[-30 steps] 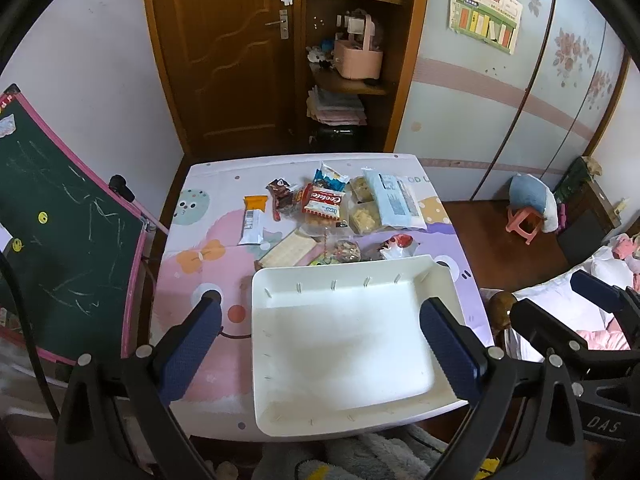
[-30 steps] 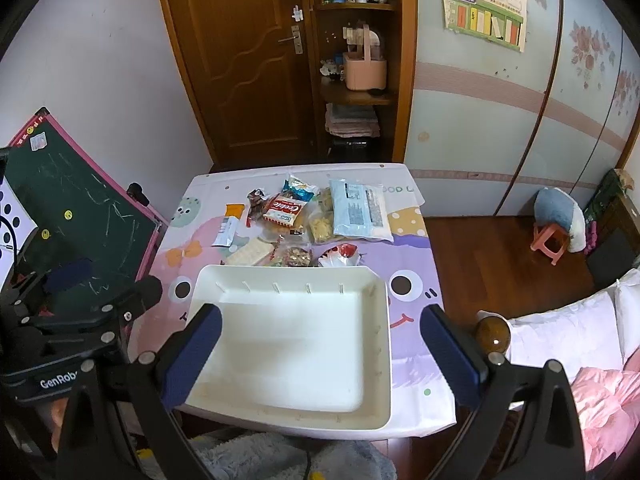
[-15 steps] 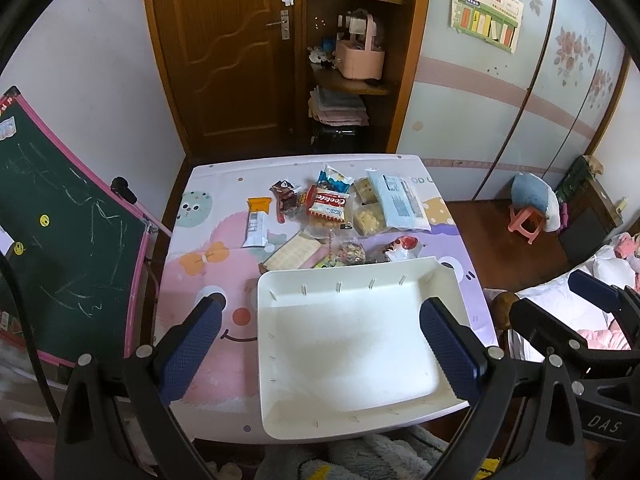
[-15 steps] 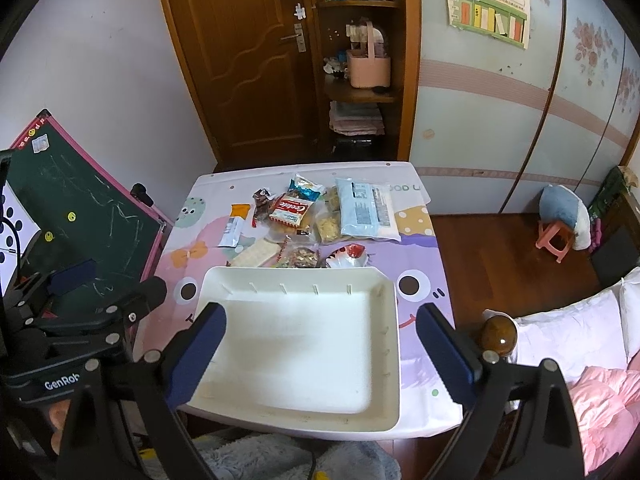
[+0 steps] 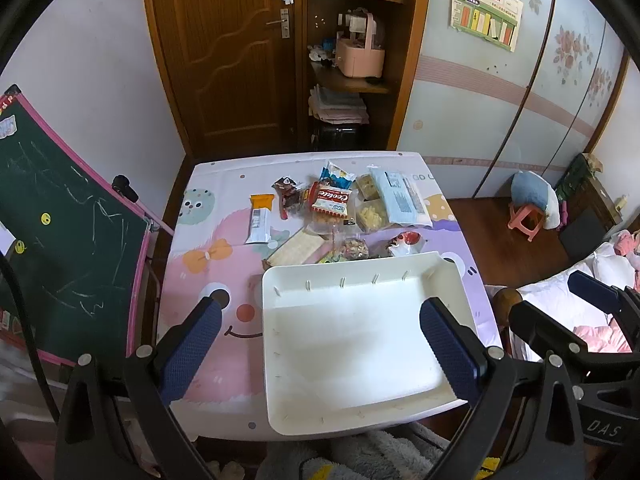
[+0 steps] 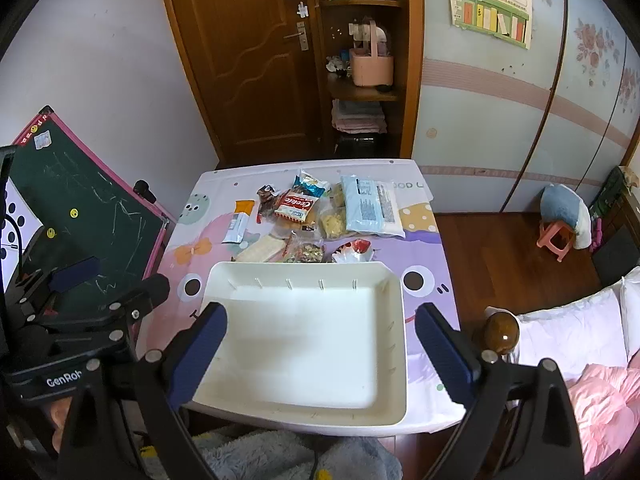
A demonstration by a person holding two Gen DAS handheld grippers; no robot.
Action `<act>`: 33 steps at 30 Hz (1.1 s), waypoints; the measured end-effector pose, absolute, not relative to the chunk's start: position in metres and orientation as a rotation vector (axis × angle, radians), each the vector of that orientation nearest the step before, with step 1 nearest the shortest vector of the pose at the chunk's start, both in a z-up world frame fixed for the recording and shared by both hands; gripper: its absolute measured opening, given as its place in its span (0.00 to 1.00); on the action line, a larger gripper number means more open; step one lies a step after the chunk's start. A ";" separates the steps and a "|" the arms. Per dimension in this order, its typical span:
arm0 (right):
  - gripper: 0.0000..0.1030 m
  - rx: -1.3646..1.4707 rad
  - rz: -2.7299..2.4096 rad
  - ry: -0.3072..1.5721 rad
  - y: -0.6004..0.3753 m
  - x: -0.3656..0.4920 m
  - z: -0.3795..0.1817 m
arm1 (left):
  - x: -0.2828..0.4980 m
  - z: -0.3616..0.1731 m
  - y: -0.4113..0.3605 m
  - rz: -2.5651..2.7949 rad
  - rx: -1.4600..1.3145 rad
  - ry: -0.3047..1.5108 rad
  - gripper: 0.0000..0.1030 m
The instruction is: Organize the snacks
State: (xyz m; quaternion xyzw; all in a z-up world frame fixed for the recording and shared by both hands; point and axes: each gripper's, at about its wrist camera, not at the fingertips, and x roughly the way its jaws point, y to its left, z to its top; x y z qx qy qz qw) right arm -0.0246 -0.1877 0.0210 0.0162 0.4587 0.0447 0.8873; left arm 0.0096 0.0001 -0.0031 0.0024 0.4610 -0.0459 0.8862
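An empty white bin (image 5: 352,344) sits at the near edge of a small table (image 5: 208,264) with a cartoon cloth; it also shows in the right wrist view (image 6: 304,340). Behind it lies a pile of snacks: a red cookie pack (image 5: 331,202), an orange-topped bar (image 5: 260,220), a pale blue packet (image 5: 400,199), a cracker pack (image 5: 296,249). The same red pack (image 6: 295,205) and blue packet (image 6: 372,206) show in the right view. My left gripper (image 5: 320,354) and right gripper (image 6: 320,354) are both open and empty, held above the bin's near side.
A green chalkboard (image 5: 60,232) leans at the table's left. A wooden door (image 5: 228,52) and shelf unit (image 5: 352,60) stand behind. A pink stool (image 5: 528,220) and a bed (image 6: 580,340) are to the right. A round wooden post (image 6: 502,330) is beside the table's right edge.
Both grippers have drifted slightly; the table and bin sit a little lower and to the right in the views. Both stay open and empty. No snack has moved.
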 end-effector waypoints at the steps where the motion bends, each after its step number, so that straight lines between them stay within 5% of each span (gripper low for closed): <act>1: 0.93 0.034 0.092 0.953 -0.186 -0.025 0.021 | 0.010 -0.003 0.001 -0.096 0.004 0.959 0.96; 33: 0.91 0.018 0.107 0.968 -0.175 -0.020 0.018 | 0.010 0.001 0.014 -0.082 0.014 0.963 0.97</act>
